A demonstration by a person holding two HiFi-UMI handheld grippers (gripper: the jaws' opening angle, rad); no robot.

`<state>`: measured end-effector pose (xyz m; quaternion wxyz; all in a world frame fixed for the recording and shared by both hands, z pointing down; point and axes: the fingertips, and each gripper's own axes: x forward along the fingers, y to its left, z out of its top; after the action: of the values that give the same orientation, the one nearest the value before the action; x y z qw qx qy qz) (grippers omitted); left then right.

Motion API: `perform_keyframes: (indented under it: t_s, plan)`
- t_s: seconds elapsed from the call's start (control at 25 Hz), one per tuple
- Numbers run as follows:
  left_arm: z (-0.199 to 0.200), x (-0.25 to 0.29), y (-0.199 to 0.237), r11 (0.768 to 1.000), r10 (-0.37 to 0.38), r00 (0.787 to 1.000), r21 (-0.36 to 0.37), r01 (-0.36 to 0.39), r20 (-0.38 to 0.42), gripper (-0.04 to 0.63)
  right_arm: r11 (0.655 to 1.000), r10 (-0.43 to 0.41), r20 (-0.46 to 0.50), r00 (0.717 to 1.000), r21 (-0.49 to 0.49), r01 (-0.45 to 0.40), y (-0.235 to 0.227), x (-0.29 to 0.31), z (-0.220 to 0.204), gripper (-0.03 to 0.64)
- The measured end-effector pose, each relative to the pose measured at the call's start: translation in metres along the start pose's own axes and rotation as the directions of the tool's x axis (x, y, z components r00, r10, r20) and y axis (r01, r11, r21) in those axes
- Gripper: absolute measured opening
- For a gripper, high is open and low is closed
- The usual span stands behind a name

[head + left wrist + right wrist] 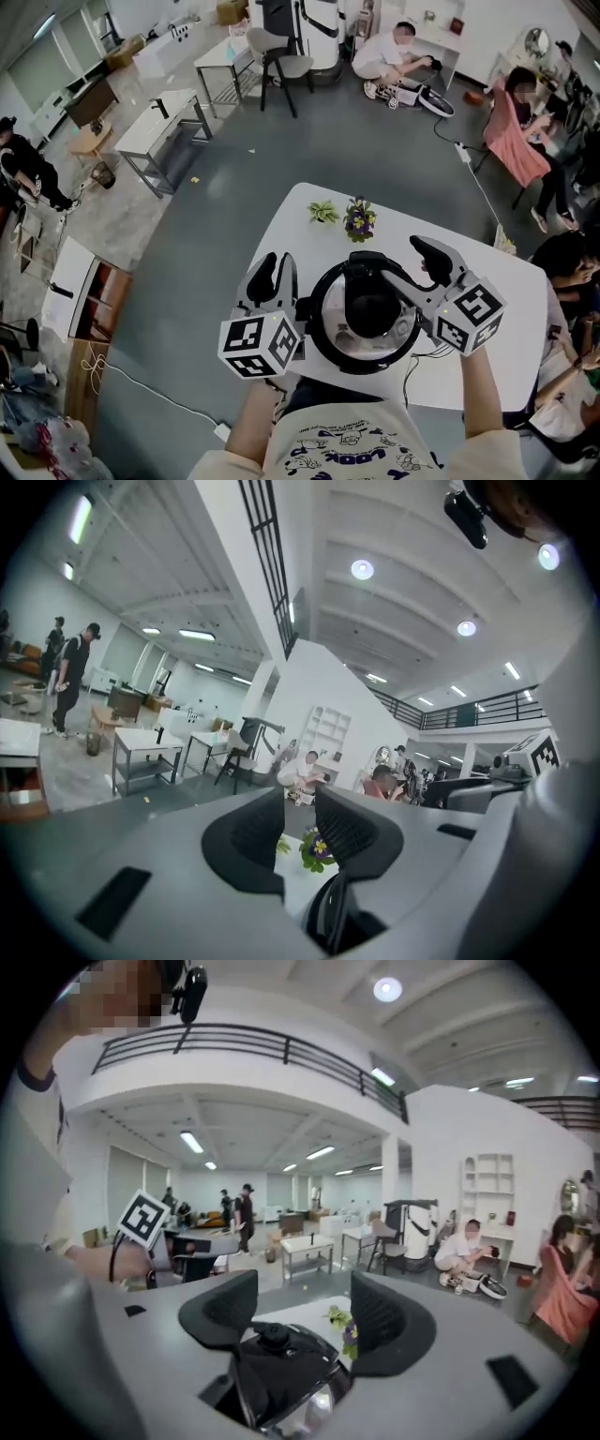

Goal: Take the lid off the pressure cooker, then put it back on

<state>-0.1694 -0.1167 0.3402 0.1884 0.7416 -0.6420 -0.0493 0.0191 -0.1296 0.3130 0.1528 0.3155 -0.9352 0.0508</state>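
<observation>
Now the left gripper (300, 829) shows a narrow, empty gap; the right gripper (302, 1314) gapes wide, lid (281, 1368) low between its jaws, ungripped

The person's shirt (361, 450) carries upside-down print that seems to read "LOOK".

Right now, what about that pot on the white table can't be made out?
- Round black-and-silver pressure cooker: side walls hidden under its own lid, head view.
- Its lower part: behind the right gripper's grey body, right gripper view.
- Whether the lid is locked: too small, every view.
</observation>
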Motion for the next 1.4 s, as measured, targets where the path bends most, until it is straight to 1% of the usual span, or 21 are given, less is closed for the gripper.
perform_keyframes:
  t_s: [0.08,0.2,0.32,0.4,0.52,0.6,0.68,0.76,0.88,1.16,1.4]
  plan:
    - [0.014,0.001,-0.007,1.000,-0.008,0.999,0.028,0.007,0.037,0.106,0.994,-0.110,0.081,0.991,0.030,0.108,-0.013,-0.011,0.011,0.282]
    - [0.030,0.002,-0.019,0.997,-0.022,0.997,0.070,0.017,0.079,0.087,0.969,-0.245,0.142,0.959,0.051,0.240,-0.028,-0.023,0.018,0.208]
    - [0.041,0.002,-0.030,0.993,-0.033,0.994,0.114,0.020,0.106,0.075,0.953,-0.301,0.164,0.939,0.073,0.293,-0.031,-0.029,0.022,0.179]
    - [0.045,0.001,-0.036,0.992,-0.040,0.992,0.124,0.025,0.122,0.062,0.941,-0.337,0.188,0.923,0.088,0.326,-0.031,-0.035,0.028,0.150]
    - [0.052,-0.005,-0.045,0.992,-0.047,0.989,0.123,0.030,0.143,0.038,0.914,-0.404,0.234,0.884,0.146,0.379,-0.033,-0.049,0.037,0.108]
    - [0.055,-0.007,-0.051,0.991,-0.051,0.987,0.132,0.031,0.154,0.026,0.889,-0.456,0.267,0.849,0.182,0.420,-0.037,-0.058,0.042,0.067]
    - [0.056,-0.008,-0.056,0.988,-0.055,0.985,0.149,0.031,0.162,0.020,0.867,-0.499,0.284,0.819,0.185,0.464,-0.041,-0.064,0.042,0.029]
    - [0.056,-0.009,-0.060,0.986,-0.057,0.984,0.166,0.029,0.166,0.017,0.850,-0.526,0.277,0.804,0.168,0.498,-0.042,-0.066,0.039,0.012]
    - [0.055,-0.012,-0.065,0.983,-0.061,0.984,0.180,0.030,0.169,0.015,0.842,-0.539,0.255,0.803,0.157,0.516,-0.038,-0.066,0.032,0.011]
    - [0.052,-0.013,-0.072,0.980,-0.071,0.984,0.195,0.039,0.161,0.015,0.842,-0.537,0.234,0.810,0.203,0.500,-0.034,-0.068,0.026,0.011]
    - [0.050,-0.013,-0.072,0.979,-0.077,0.985,0.199,0.045,0.156,0.015,0.841,-0.537,0.226,0.813,0.211,0.498,-0.033,-0.067,0.022,0.011]
